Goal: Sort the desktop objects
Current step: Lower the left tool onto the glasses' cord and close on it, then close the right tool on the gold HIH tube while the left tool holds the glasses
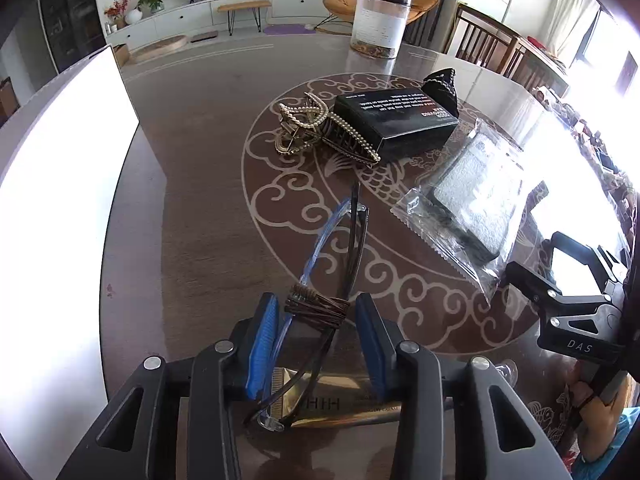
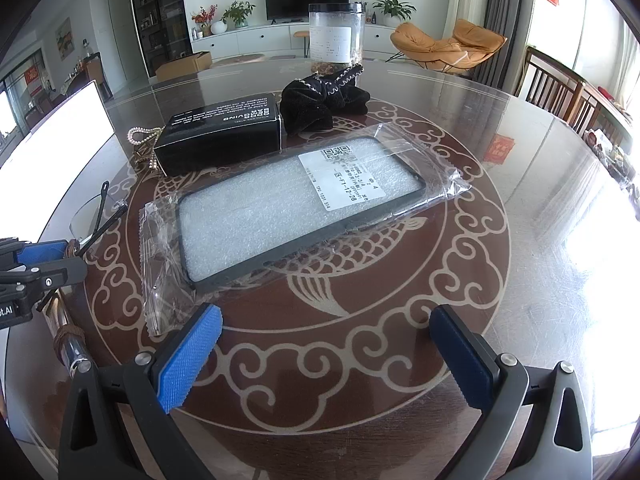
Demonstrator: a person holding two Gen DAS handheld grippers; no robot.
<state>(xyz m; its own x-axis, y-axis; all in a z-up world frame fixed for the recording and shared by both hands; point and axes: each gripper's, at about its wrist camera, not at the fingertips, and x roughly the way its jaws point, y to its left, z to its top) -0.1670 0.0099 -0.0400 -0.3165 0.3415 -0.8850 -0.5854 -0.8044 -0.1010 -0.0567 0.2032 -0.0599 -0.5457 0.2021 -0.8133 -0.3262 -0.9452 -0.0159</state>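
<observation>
2 claws (image 1: 316,344) (image 2: 324,356) near table edge (image 2: 560,92)

The left hand-held gripper (image 1: 316,340) is pointing steeply down toward the worktop (image 1: 200,200), its blue pads (image 1: 262,340) standing narrowly apart with glasses (image 1: 320,264) and a brown band (image 1: 316,306) lying between them; whether the pads are pressing on anything cannot be told. The right hand-held gripper (image 2: 326,354) is also tilting downward, its jaws gaping wide with nothing between them. A hand (image 1: 596,396) is gripping its handle.
</observation>
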